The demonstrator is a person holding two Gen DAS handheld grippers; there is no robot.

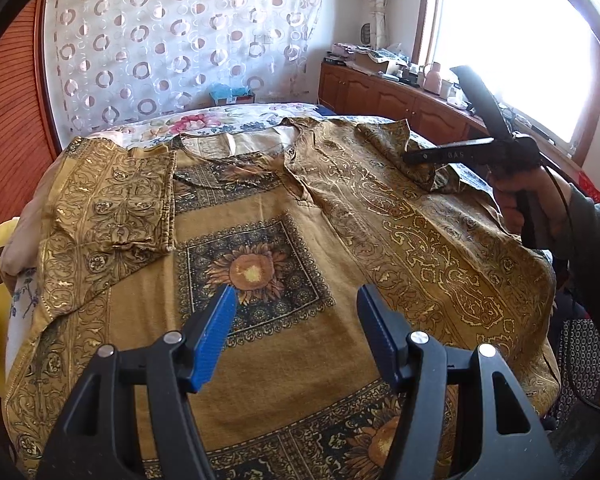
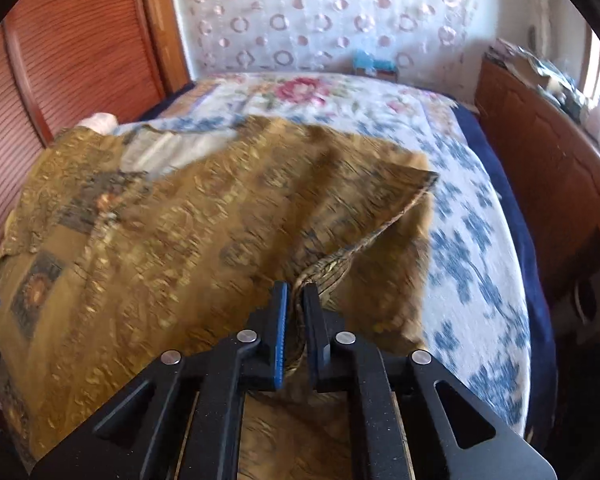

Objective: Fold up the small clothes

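Note:
A gold shirt point(image 1: 260, 208) with sunflower squares lies spread on the bed, its left sleeve point(image 1: 120, 204) folded inward. My left gripper point(image 1: 296, 300) is open and empty above the shirt's lower middle. My right gripper point(image 2: 295, 300) is shut on the shirt's right sleeve edge point(image 2: 340, 264) and holds it lifted off the bed; the cloth point(image 2: 204, 216) looks blurred. In the left wrist view the right gripper point(image 1: 412, 158) shows at the far right with the raised sleeve point(image 1: 384, 136).
The bed has a floral cover point(image 2: 460, 208). A wooden cabinet point(image 1: 380, 92) with clutter runs under the window on the right. A slatted wooden door point(image 2: 60, 60) stands on the left. A patterned curtain point(image 1: 172, 40) hangs behind.

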